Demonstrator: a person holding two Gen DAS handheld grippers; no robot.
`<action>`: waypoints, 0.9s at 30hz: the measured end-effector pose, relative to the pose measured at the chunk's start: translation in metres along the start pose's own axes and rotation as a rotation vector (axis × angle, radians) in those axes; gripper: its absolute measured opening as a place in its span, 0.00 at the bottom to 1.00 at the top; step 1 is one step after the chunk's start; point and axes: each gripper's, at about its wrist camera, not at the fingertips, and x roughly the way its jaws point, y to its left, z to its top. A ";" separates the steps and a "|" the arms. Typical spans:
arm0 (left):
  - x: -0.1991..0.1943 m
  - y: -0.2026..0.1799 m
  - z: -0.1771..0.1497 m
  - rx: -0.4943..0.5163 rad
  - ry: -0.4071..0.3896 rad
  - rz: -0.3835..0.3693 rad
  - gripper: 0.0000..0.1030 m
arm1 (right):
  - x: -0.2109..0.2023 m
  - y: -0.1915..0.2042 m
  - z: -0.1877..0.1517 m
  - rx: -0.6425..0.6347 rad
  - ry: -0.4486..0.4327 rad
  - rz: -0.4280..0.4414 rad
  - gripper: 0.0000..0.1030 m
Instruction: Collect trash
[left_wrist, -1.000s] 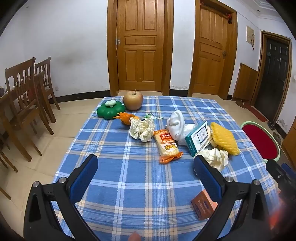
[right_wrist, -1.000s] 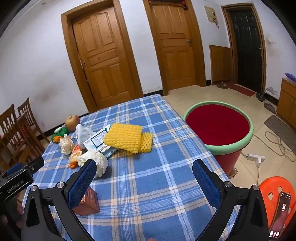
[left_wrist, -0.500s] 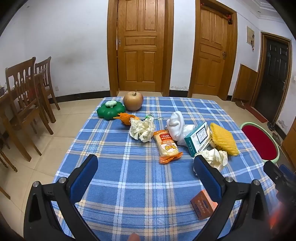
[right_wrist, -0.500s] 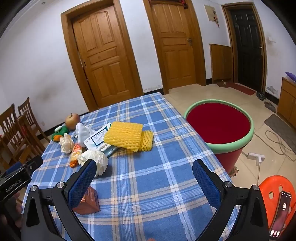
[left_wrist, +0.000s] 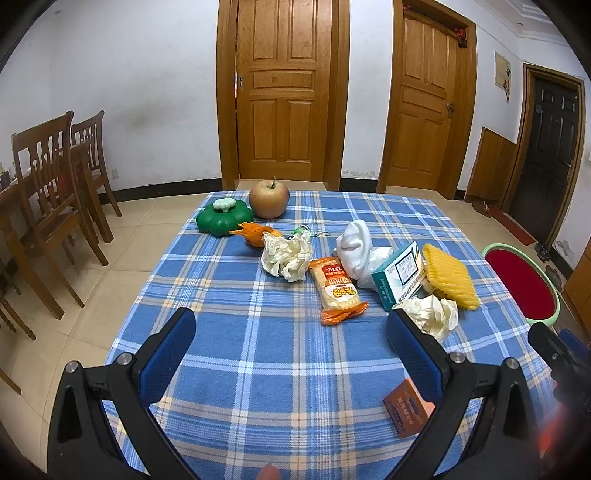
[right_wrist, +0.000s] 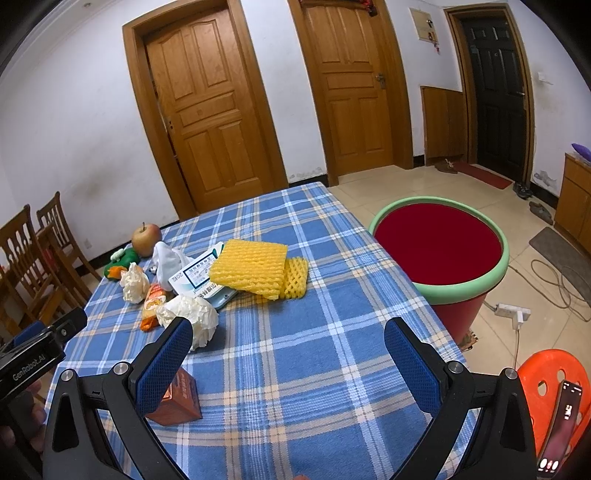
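The left hand-held gripper (left_wrist: 291, 334) is hanging over the table (left_wrist: 258, 369) with its two blue fingers (left_wrist: 168, 350) spread wide apart, holding nothing. The right hand-held gripper (right_wrist: 289, 334) is doing the same, wide apart and holding nothing.

White walls (left_wrist: 147, 92) carry two wooden doors (left_wrist: 282, 92) and a dark door (right_wrist: 498, 88); wooden chairs (left_wrist: 55, 177) stand at left on the beige tiled floor (right_wrist: 424, 184).
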 end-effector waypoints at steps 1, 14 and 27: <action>0.000 0.000 0.000 0.000 -0.001 0.000 0.99 | 0.000 0.000 -0.001 0.000 0.000 0.000 1.00; 0.001 0.001 0.001 -0.008 -0.002 -0.004 0.99 | 0.000 0.000 -0.001 0.002 0.003 0.003 1.00; 0.001 0.001 0.001 -0.008 -0.004 -0.005 0.99 | 0.000 0.001 -0.001 0.003 0.009 0.008 1.00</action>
